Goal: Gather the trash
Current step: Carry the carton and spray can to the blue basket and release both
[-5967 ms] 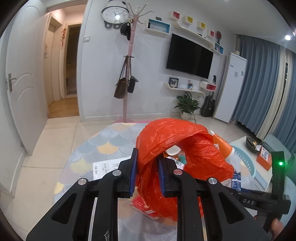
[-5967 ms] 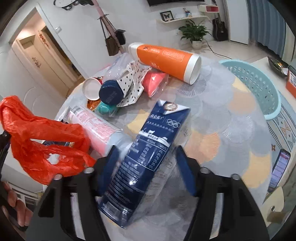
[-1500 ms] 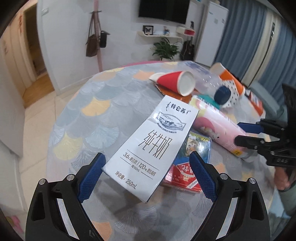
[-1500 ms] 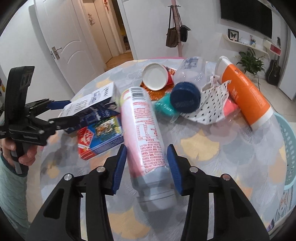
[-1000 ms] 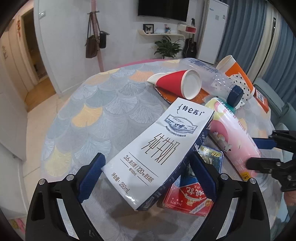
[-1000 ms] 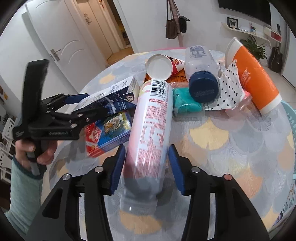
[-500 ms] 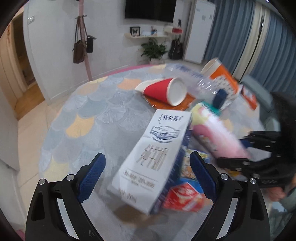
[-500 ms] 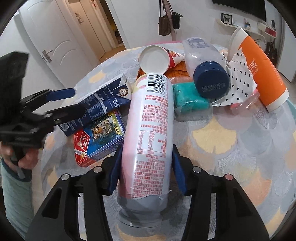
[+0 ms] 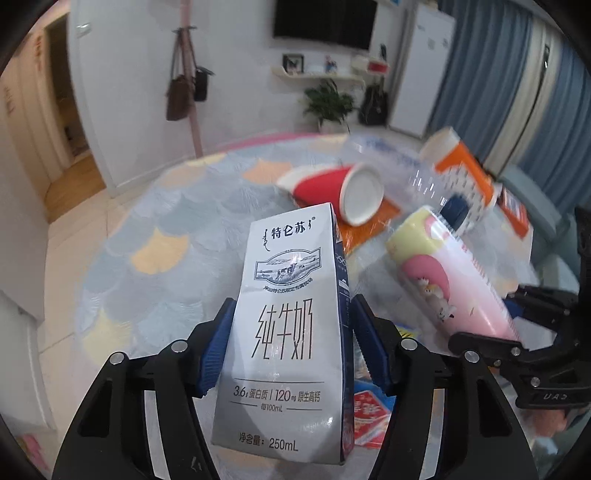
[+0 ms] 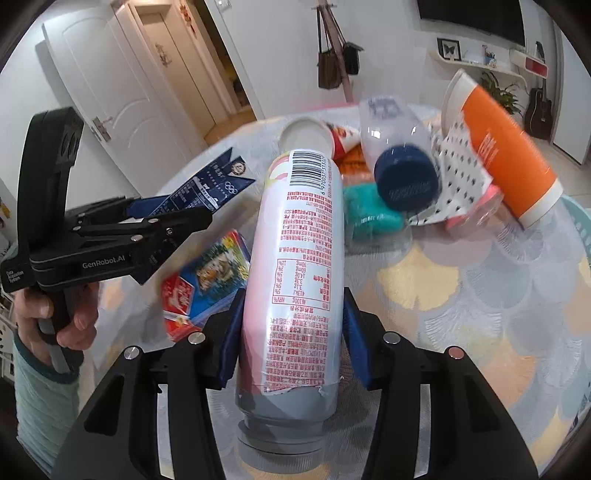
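Milk carton (image 9: 291, 325) sits clamped in the left gripper (image 9: 291, 354), raised over the table (image 9: 155, 266); the right gripper (image 10: 291, 339) grasps a pink bottle (image 10: 299, 266) — beyond lie a red cup (image 9: 332, 188) and orange tube (image 10: 506, 147).

coat stand (image 9: 192, 92), potted plant (image 9: 328, 103), television (image 9: 325, 22)

A white-and-navy milk carton (image 9: 288, 332) stands upright at the lower centre of the left wrist view. A pink-and-white bottle (image 10: 295, 266), barcode end pointing away, fills the centre of the right wrist view. Behind lie a red paper cup (image 9: 332, 188), an orange tube (image 10: 506, 147) and a blue-capped clear bottle (image 10: 399, 155).
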Motion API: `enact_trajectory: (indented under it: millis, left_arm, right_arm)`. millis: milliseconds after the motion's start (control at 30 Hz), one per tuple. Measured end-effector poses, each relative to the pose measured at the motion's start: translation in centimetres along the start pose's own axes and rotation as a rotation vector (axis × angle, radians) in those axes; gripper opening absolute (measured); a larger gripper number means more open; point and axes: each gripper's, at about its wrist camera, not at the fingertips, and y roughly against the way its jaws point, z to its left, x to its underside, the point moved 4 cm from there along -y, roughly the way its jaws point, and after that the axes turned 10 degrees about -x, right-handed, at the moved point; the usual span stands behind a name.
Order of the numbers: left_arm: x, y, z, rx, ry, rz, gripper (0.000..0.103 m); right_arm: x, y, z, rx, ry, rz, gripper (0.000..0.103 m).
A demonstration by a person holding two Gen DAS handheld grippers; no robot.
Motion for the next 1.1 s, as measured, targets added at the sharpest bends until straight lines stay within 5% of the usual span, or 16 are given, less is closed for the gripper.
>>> enact_trajectory:
  millis: [267,500,833,1100]
  left_arm:
    - [-2.9,4.8,-2.2,0.029,0.042,-0.138,0.06]
    - [-6.4,7.7,-9.0,0.109,0.003,-0.246,0.06]
    - [-11.4,6.1,-22.0,0.211,-0.082,-0.262,0.06]
    - [-13.3,0.9,-30.9,0.25,-0.098,-0.186,0.06]
  right_arm:
    - [-0.8,6.2,0.9,-0.024,0.022,-0.135,0.046]
    - [-1.7,14.3,-2.3,0.045,-0.007,-0.301,0.046]
    - [-2.3,21.7,-15.2,0.246,-0.182,-0.424,0.046]
    - [-1.3,21.5,-27.0,0.348,-0.363,-0.385,0.046]
